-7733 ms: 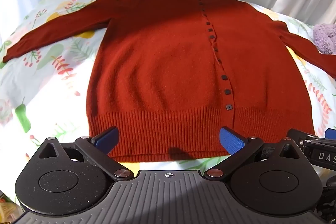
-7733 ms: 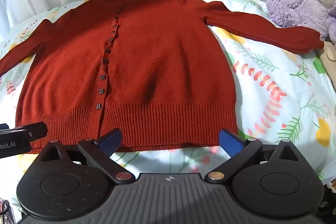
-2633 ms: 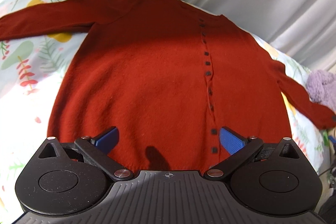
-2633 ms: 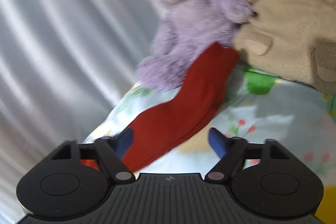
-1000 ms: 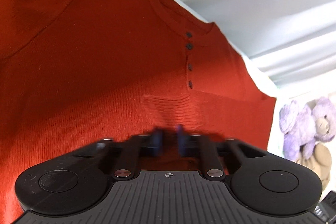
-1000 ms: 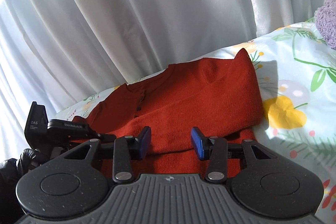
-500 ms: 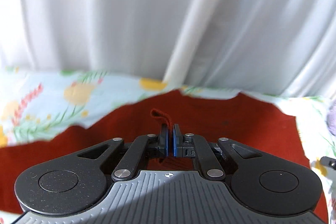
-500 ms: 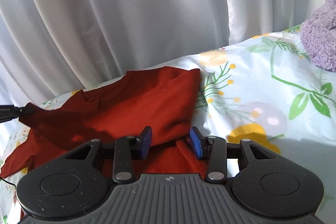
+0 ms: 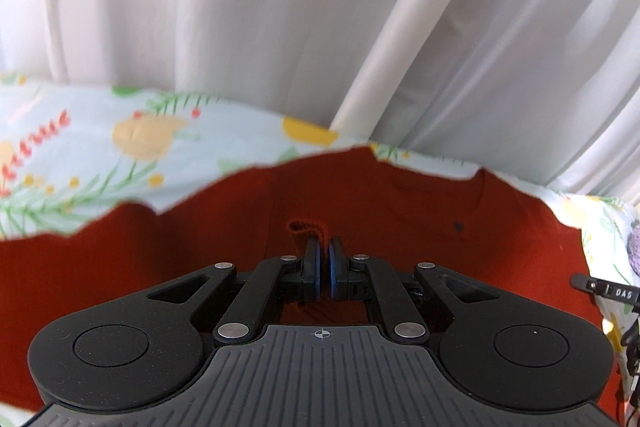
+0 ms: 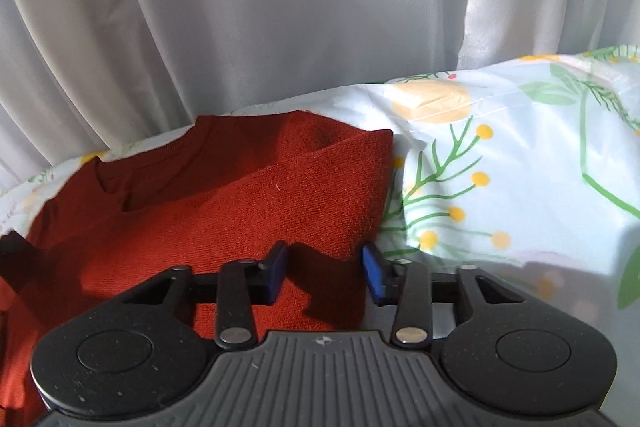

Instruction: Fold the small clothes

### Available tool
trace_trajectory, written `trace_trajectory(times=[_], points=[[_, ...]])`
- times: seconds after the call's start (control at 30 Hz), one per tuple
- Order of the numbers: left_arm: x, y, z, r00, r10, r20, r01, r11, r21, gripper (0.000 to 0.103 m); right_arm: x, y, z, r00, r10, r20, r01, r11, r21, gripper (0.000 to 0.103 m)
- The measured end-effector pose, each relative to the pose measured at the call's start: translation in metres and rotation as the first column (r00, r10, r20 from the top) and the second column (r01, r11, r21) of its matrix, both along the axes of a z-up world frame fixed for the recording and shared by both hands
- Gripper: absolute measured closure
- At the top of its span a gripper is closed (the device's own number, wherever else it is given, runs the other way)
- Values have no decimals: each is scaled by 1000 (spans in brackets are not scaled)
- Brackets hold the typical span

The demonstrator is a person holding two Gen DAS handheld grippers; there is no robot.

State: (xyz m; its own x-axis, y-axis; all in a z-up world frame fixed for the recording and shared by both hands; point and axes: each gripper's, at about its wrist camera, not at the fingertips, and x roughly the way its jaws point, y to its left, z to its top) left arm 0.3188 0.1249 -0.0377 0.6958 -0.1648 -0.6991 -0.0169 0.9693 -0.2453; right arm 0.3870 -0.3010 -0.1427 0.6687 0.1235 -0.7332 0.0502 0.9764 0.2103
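The red knitted cardigan (image 9: 400, 211) lies on the flowered bedsheet (image 9: 100, 147), with its near part folded up toward the neckline. My left gripper (image 9: 324, 251) is shut on a pinch of its ribbed fabric, and a small loop of it sticks out past the fingertips. In the right wrist view the cardigan (image 10: 248, 203) shows a folded corner at its right. My right gripper (image 10: 325, 269) is low over that edge. Its jaws are closing with the red fabric between them, and gaps still show beside the blue pads (image 10: 374, 273).
White curtains (image 9: 280, 7) hang close behind the bed. The sheet (image 10: 520, 167) runs on to the right of the cardigan. Part of the right gripper (image 9: 604, 293) shows at the left wrist view's right edge, beside a bit of purple plush (image 9: 634, 247).
The left gripper, still clamped on the fabric, has carried it up toward the neckline. The right gripper has moved in low over the cardigan's right edge and its jaws have narrowed.
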Motion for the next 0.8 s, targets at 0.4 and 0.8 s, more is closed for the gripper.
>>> trace_trajectory(times=[0.4, 0.8], points=[[-1, -14, -21, 997, 71, -1, -69, 969, 239, 94, -15, 3, -4, 988, -112, 107, 127, 981, -144, 91], [12, -71, -41, 997, -69, -34, 72, 994, 86, 66, 5, 72, -9, 981, 170, 94, -147, 966, -213, 88]])
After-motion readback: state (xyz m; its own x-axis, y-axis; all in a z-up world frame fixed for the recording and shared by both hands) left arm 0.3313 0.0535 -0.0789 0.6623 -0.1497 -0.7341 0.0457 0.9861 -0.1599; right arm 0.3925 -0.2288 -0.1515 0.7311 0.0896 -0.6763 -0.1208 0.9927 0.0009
